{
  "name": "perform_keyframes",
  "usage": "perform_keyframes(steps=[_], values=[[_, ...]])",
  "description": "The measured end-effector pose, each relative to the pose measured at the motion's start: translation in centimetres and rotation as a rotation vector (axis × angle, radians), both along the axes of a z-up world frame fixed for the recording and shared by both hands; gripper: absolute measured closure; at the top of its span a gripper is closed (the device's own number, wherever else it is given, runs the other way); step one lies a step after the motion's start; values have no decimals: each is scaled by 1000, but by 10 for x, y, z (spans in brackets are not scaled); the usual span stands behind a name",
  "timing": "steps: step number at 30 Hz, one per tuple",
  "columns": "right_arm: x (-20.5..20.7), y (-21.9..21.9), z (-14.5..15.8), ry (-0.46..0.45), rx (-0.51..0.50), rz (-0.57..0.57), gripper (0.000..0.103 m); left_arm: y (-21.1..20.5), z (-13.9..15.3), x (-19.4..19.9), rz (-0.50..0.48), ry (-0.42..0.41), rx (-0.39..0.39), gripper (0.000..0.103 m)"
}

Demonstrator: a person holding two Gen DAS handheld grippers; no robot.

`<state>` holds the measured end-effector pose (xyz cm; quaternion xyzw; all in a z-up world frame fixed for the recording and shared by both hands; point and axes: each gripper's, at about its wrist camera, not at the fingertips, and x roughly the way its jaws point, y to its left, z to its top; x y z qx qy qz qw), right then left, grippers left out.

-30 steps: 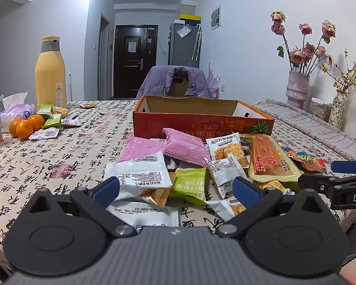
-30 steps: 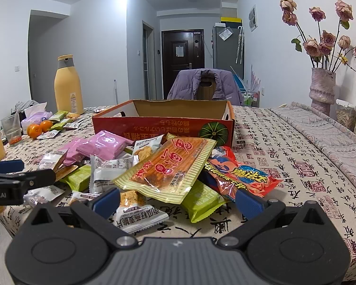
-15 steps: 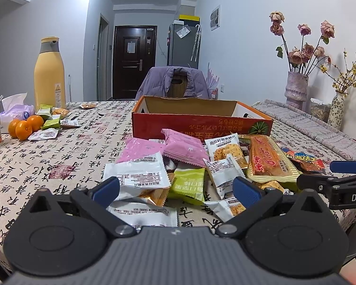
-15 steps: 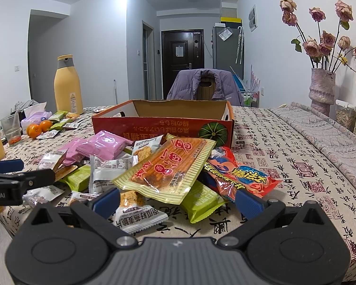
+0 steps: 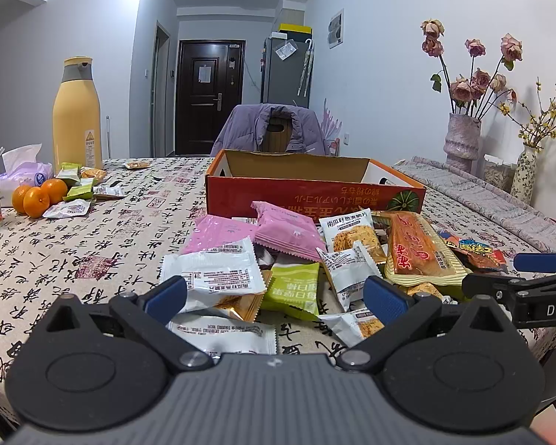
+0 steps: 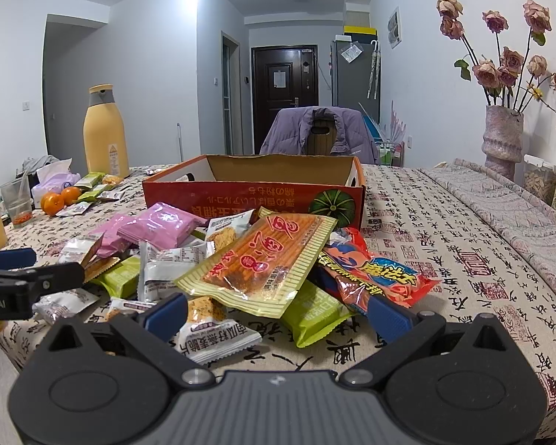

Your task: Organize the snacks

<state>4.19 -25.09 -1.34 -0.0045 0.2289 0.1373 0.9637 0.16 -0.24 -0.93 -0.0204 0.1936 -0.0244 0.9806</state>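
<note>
Long table [image 5: 92,252] with a cream cloth covered in black calligraphy and red seal stamps. Room behind it is white-walled, with a dark door [image 5: 209,96] at 12 o'clock down the hallway, a grey fridge [image 5: 285,70] next to it, and a chair with a purple jacket [image 5: 274,129] pushed up to the far end. Over at 10 o'clock stand a tall yellow bottle [image 5: 77,111], a tissue pack and a few oranges [image 5: 37,198]. Dried roses in a pink vase [image 5: 461,141] sit at 2 o'clock.

The snacks [image 5: 289,263] are a loose, overlapping pile dead centre, just in front of an open orange cardboard box [image 5: 307,191]. Mix of pink wrappers, white packets, lime green ones, and a big yellow-edged pack of orange sticks [image 6: 259,263] lying on top, overlapping a crinkly red bag [image 6: 370,274] at its 3 o'clock side.

Left gripper [image 5: 276,294] is spread wide, holding nothing, low at 6 o'clock right at the pile's near edge. Right gripper [image 6: 278,309] is the same: fingers far apart, empty, flanking the near packets.
</note>
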Motion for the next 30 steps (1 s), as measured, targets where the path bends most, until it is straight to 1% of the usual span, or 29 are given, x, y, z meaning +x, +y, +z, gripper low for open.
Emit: perform_keyframes(steps=[9,14,19,25,30], values=[[2,0,1,-1,1,1,0,2,1,3,-2,-2,-2,0],[12,2,6,-11,4,8,0,4,6,12,1,-7,-3,0],[40,10,11,9,2,-5,0,8,9,24,20,-8,1,0],[83,26,13,74,8,-28,1,17,13,38,63,6,9,0],[112,39,7,130,-10,-56,6,28,15,44,81,10,2,0]])
